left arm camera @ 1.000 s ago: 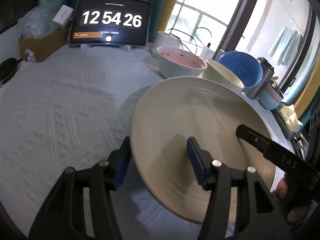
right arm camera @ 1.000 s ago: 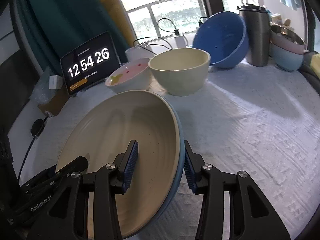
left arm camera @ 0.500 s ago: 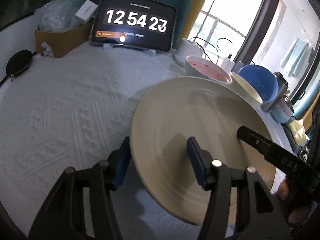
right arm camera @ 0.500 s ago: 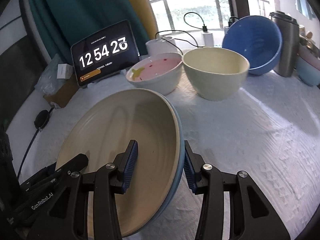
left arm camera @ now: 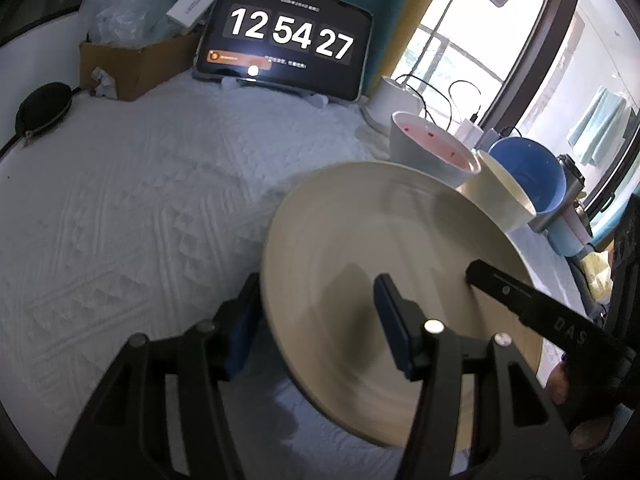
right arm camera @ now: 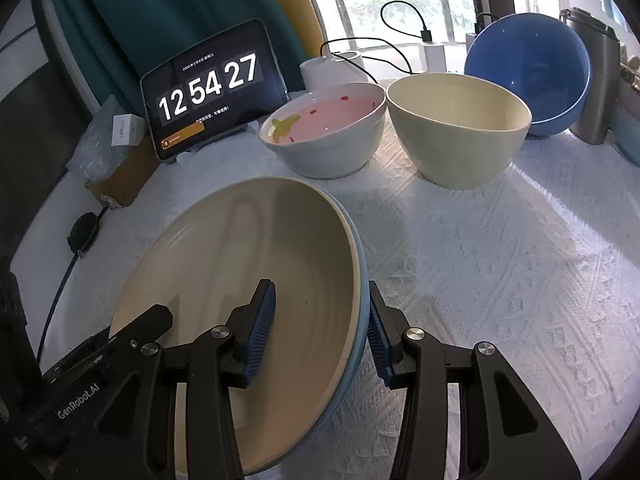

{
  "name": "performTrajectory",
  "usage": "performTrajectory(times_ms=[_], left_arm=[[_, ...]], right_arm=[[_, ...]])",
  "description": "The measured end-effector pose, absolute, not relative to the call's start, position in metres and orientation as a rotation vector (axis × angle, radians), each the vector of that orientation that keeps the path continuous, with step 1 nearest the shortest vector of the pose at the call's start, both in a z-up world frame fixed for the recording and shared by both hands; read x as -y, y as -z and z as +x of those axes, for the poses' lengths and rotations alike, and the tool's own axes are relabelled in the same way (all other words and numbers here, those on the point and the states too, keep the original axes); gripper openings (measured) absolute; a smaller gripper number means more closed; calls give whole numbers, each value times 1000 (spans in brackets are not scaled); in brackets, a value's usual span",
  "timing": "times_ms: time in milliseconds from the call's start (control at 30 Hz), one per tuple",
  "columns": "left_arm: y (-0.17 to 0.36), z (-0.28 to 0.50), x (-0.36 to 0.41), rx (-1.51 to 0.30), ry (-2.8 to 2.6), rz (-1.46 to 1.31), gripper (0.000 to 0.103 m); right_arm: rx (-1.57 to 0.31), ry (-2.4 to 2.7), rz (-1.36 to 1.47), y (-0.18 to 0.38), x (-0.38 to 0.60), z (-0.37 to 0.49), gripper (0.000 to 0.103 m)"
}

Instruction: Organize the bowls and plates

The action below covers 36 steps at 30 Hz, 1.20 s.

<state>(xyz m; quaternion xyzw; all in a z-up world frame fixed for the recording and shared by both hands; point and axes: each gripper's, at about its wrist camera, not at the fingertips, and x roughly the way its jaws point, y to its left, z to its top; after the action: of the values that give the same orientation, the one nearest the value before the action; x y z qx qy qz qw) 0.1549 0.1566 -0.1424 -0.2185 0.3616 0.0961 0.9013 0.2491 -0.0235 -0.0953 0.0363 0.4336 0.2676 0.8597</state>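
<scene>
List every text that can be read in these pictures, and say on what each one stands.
"12 54 27": on the tablet screen, large white digits.
"GenRobot.AI": on the left gripper, seen in the right wrist view.
"DAS": on the right gripper, seen in the left wrist view.
Small lines above and below the digits on the tablet: too small to read.
White box behind the tablet: print too blurred to read.

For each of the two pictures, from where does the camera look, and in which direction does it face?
Left wrist: on the left gripper, facing down over the round beige plate; the right gripper's tip shows.
Right wrist: on the right gripper, clamping the plate's opposite rim; the left gripper's finger shows.
Shared: plate, tablet clock, pink-lined bowl, cream bowl.
</scene>
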Motion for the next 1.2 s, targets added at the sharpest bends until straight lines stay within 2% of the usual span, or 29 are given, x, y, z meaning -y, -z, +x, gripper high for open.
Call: performTrajectory(times_ms=[433, 800, 1200], left_arm=[[144, 160, -155, -791, -164, -441, 60], [108, 139, -157, -639, -266, -332, 61], [82, 157, -110, -594, -88, -300, 62]], right_arm=[[-982, -556, 98, 102, 27, 255, 49], [-947, -542, 92, 83, 47, 252, 49], [-880, -486, 45, 47, 73, 250, 49]])
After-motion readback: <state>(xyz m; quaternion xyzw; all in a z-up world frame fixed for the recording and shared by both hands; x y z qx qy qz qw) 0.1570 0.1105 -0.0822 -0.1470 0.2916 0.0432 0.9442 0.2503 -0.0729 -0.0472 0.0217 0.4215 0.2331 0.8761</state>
